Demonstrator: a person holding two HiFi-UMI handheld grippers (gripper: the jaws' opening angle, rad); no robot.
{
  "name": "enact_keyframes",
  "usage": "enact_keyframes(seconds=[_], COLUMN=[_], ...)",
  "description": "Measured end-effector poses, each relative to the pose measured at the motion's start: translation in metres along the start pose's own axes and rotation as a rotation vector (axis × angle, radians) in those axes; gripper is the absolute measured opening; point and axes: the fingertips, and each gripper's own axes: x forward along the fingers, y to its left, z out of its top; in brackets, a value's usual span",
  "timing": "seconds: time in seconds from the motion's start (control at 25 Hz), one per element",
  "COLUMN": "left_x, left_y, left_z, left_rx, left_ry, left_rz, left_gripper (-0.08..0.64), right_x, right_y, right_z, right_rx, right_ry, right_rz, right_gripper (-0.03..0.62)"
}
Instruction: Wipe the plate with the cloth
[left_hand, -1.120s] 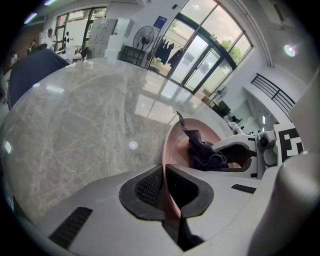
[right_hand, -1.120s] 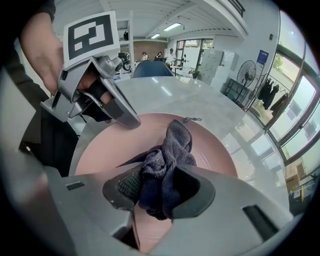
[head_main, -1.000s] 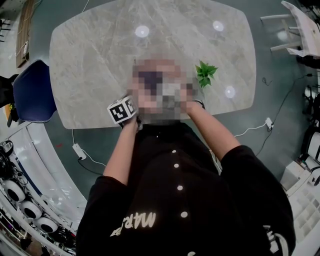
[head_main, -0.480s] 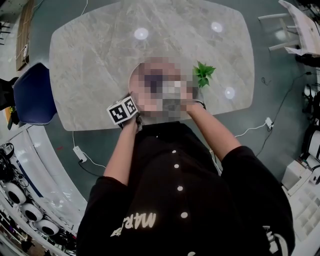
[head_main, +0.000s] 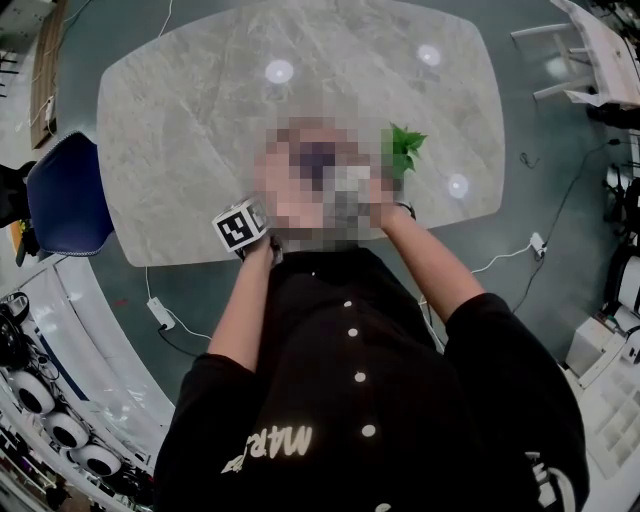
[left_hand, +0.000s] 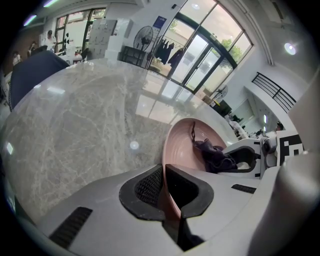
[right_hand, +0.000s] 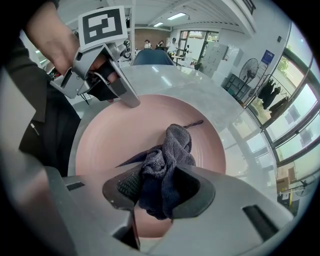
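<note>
in the head view a mosaic patch covers the plate (right_hand: 110, 140), the cloth (right_hand: 175, 142), both my jaw tips and part of the plant (head_main: 408, 148). in the left gripper view my left gripper (left_hand: 162, 187) hides the near rim of the plate where i bite it. my right gripper (right_hand: 160, 189) hides the lower end of the cloth and the plate's near edge.

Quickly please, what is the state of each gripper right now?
Left gripper: closed on the plate rim.
Right gripper: closed, holding the cloth.
</note>
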Motion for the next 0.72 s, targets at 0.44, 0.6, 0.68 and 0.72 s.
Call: enact_keyframes(seconds=[0.44, 0.6, 0.68, 0.72], left_x=[-0.002, -0.003, -0.003, -0.003], left_y=[-0.001, 0.001, 0.001, 0.001], left_z=[0.0, 0.0, -0.001, -0.002], left_rx=[0.001, -0.003, -0.006, -0.007], left_ry=[-0.011, -0.008, -0.006, -0.005], left_rz=[0.005, 0.001, 0.0, 0.0], left_gripper=[0.032, 0.032, 0.032, 0.032], right_x=[-0.009, -0.011, -0.011, -0.011], right_y=[-0.005, -0.006, -0.006, -0.006], right_z=[-0.027, -0.033, -0.036, -0.038], right_rx=[-0.046, -0.084, -0.133, -0.168], right_ry=[0.127, 0.176, 0.207, 0.231], right_rz=[-0.023, -0.033, -0.044, -0.052], right_gripper=[0.143, 0.141, 0.141, 0.141])
